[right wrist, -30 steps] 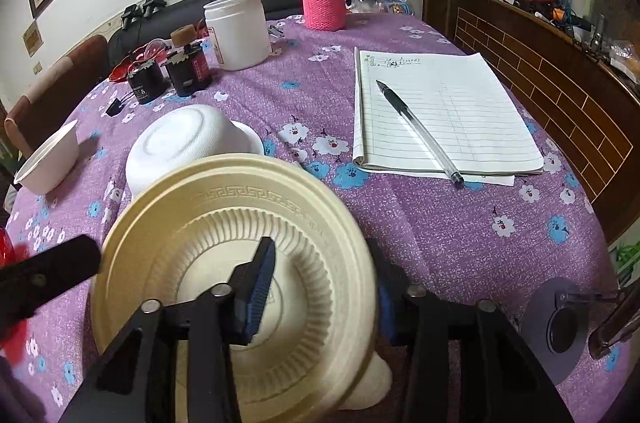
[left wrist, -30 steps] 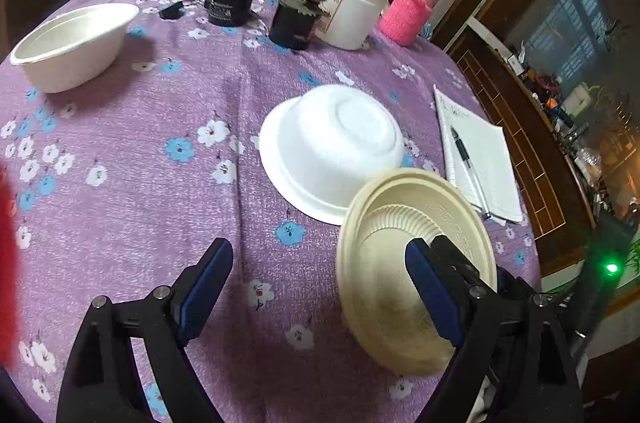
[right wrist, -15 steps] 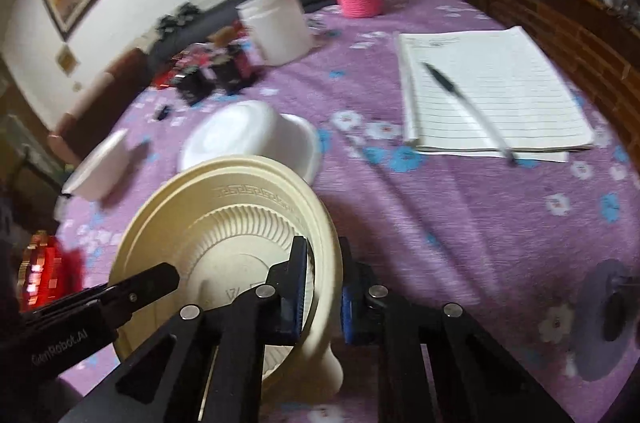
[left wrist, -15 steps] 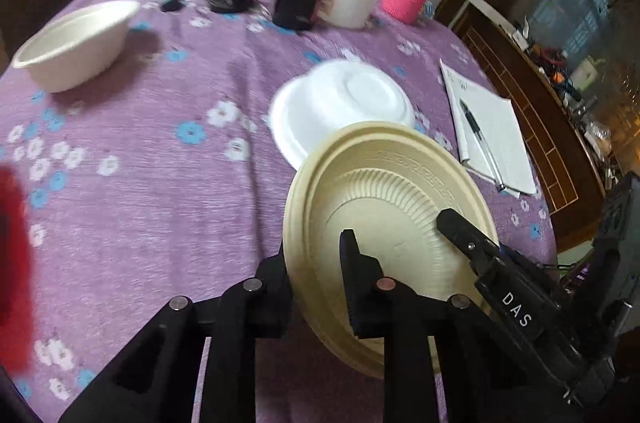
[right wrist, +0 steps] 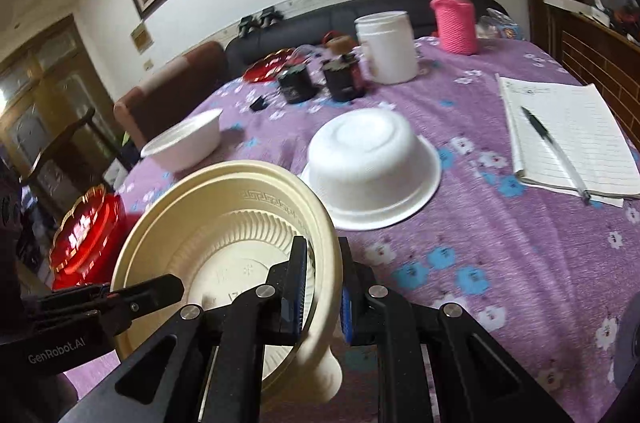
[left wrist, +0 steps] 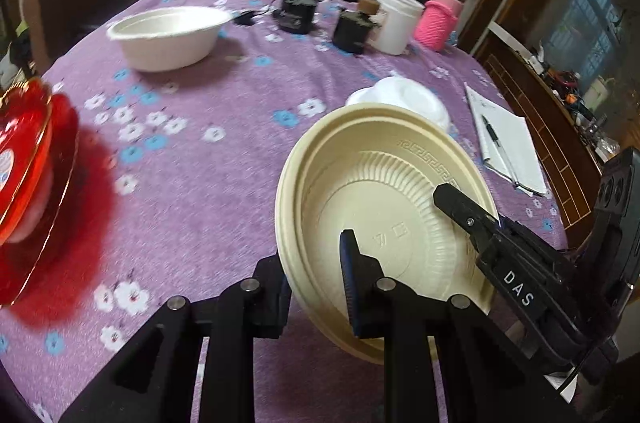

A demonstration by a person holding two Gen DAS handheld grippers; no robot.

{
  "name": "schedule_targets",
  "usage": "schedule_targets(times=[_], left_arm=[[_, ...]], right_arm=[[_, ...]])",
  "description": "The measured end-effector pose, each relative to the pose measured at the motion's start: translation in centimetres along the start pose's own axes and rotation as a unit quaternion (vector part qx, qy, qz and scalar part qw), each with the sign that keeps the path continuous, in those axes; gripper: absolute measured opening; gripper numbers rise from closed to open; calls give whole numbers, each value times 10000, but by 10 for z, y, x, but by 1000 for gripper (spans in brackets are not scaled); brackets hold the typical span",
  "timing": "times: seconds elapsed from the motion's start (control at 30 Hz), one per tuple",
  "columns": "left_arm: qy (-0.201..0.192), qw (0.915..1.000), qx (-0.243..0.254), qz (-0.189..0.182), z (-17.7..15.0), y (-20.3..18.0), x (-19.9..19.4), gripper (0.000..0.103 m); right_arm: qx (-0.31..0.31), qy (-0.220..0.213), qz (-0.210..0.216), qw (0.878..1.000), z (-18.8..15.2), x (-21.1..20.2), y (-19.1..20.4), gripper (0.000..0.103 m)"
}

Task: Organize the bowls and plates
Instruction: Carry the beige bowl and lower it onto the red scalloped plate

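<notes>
Plate (left wrist: 384, 191) above table (left wrist: 224, 183), overturned bowl (left wrist: 404, 99) behind it, notepad (left wrist: 508, 139) right, upright bowl (left wrist: 168, 35) far left

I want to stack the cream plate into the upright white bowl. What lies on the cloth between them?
Only bare purple floral cloth lies between the cream plate and the upright white bowl, as the left wrist view shows.

"DAS" in white capitals on black finger of right gripper (left wrist: 466, 215), lower right of left wrist view. "GenRobot.AI" in pale letters on black body of left gripper (right wrist: 156, 289), lower left of right wrist view. Embossed marks at centre of cream plate (left wrist: 384, 223): illegible. Writing on lined notepad (right wrist: 576, 135), right edge: too small to read.
</notes>
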State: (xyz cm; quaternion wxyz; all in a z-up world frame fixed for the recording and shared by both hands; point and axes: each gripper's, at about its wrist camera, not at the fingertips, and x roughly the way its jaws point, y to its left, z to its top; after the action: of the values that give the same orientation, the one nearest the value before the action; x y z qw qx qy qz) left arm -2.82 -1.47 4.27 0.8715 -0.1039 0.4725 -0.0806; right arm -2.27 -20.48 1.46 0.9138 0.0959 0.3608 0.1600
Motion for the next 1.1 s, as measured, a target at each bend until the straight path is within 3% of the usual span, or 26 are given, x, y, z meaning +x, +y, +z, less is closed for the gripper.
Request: schedule_targets(times=[0.27, 0.57, 0.8, 1.1], left_arm=[[-118, 9995, 98, 268, -10, -3, -11, 20], [-382, 9992, -84, 9, -14, 19, -47, 24], [-1002, 9945, -314, 41, -18, 64, -99, 24], [-1507, 9846, -670, 577, 1, 156, -150, 31]], right_arm=[[61, -20, 216, 9997, -3, -1, 1, 15], [286, -187, 340, 9988, -9, -26, 30, 15], [6, -316, 548, 9980, 5, -41, 95, 16], [-671, -108, 939, 9933, 29, -11, 215, 17]])
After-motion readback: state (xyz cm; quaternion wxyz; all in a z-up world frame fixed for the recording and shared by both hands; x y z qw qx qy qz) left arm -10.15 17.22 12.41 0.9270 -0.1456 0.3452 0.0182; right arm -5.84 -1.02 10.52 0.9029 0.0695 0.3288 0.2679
